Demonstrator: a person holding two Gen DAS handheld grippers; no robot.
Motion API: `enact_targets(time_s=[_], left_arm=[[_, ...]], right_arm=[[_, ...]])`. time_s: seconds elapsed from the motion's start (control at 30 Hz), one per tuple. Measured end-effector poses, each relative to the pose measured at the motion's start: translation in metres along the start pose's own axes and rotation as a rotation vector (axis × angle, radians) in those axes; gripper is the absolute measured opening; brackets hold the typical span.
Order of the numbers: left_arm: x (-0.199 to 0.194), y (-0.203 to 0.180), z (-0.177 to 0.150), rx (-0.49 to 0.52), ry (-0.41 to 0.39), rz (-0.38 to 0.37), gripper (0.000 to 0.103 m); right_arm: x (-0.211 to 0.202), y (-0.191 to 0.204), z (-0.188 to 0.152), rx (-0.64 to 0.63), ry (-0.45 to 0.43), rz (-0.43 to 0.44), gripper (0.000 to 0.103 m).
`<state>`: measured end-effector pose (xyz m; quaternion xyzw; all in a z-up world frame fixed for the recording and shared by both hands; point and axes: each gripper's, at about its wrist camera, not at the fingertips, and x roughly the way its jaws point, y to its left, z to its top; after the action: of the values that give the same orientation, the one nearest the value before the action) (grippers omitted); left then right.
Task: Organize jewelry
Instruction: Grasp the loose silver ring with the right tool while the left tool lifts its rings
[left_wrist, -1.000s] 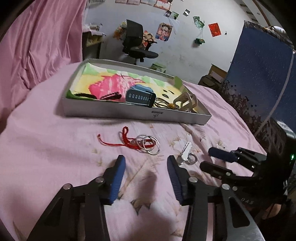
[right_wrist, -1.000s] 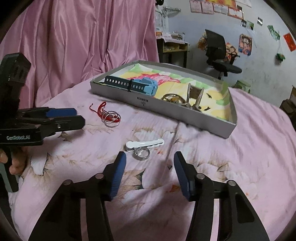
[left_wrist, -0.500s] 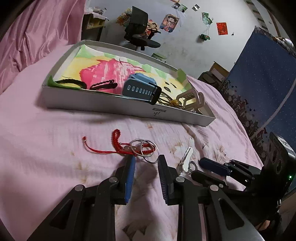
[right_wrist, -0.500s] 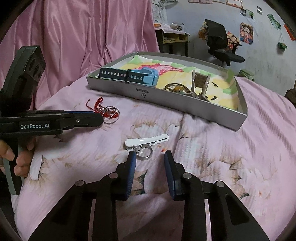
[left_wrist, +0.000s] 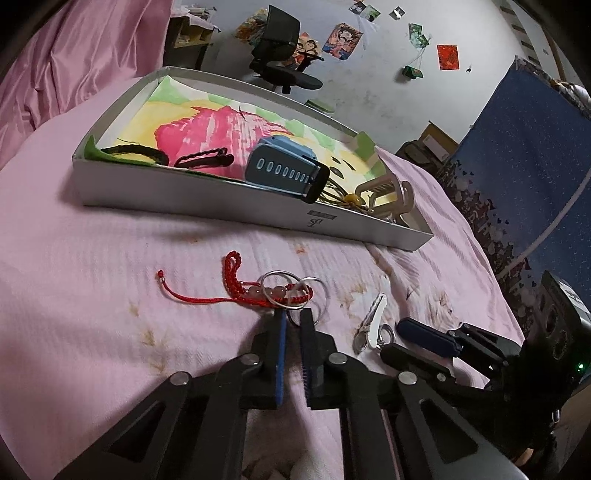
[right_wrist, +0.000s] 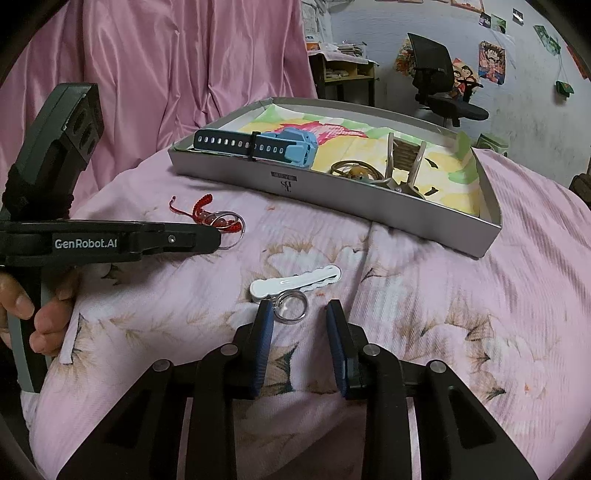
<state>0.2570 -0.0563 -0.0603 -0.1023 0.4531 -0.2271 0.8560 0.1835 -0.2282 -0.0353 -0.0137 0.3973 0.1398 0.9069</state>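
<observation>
1. The left claw (left_wrist: 291, 321), having just closed, pinches the silver rings (left_wrist: 295, 291) tangled with the red bracelet (left_wrist: 236, 291) at frame centre, likely to lift them into the tray (left_wrist: 221, 199) above.
2. The right claw (right_wrist: 300, 314), half open and holding nothing, brackets the small ring (right_wrist: 291, 308) beside the white clip (right_wrist: 295, 282), lower centre on the bed (right_wrist: 480, 314).

Light was dim and flat in both views, w/ no clear source. A soft shadow lay on the pink floral bedspread (left_wrist: 92, 280) along the near wall of the shallow grey cardboard tray (left_wrist: 207, 201); darker patch under the black gripper arms. Faint glints on the thin silver wire rings (left_wrist: 291, 291). Strong fisheye bend: tray edges bowed, corners vignetted to black. Left-wrist view was a bit soft at the near fingers; right-wrist view sharp, the white plastic hair clip (right_wrist: 295, 282) crisp.
</observation>
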Motion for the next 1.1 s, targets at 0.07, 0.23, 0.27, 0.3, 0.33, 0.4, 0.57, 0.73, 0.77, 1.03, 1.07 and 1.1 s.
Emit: enact_targets(time_s=[0.07,0.23,0.27,0.3,0.33,0.4,0.57,0.73,0.77,1.03,1.07,1.1], left_arm=[[0.000,0.000,0.000,0.002,-0.004,-0.006,0.004],[-0.002,-0.003,-0.001,0.017,-0.018,-0.007,0.003],[-0.003,-0.004,-0.002,0.020,-0.023,-0.007,0.003],[-0.004,-0.004,-0.002,0.022,-0.027,-0.008,0.003],[-0.005,-0.005,-0.003,0.024,-0.030,-0.008,0.003],[-0.008,-0.006,-0.004,0.029,-0.037,-0.007,0.003],[-0.016,-0.012,-0.009,0.043,-0.055,-0.003,0.003],[-0.018,-0.019,-0.014,0.061,-0.056,0.005,0.003],[-0.019,-0.019,-0.015,0.064,-0.056,0.009,0.003],[-0.020,-0.009,-0.016,0.006,-0.066,0.051,0.003],[-0.021,-0.007,-0.016,-0.004,-0.069,0.053,0.003],[-0.021,-0.006,-0.016,-0.007,-0.071,0.054,0.003]], right_arm=[[0.000,0.000,0.000,0.000,0.001,0.000,0.026],[0.000,0.001,0.000,0.000,0.000,0.001,0.022],[0.000,0.000,0.000,0.001,0.001,0.001,0.020],[0.000,0.000,0.000,0.003,0.001,0.002,0.020],[0.000,-0.001,-0.001,0.005,0.000,0.003,0.020],[0.000,-0.002,-0.001,0.009,0.000,0.004,0.015],[0.000,-0.004,-0.002,0.017,-0.002,0.018,0.003],[-0.002,-0.005,-0.003,0.020,-0.007,0.027,0.003],[-0.003,-0.004,-0.003,0.021,-0.010,0.028,0.003],[-0.003,-0.009,-0.002,0.040,-0.008,0.039,0.003],[-0.002,-0.008,-0.002,0.039,-0.004,0.038,0.005],[0.000,-0.007,-0.001,0.036,0.002,0.035,0.008]])
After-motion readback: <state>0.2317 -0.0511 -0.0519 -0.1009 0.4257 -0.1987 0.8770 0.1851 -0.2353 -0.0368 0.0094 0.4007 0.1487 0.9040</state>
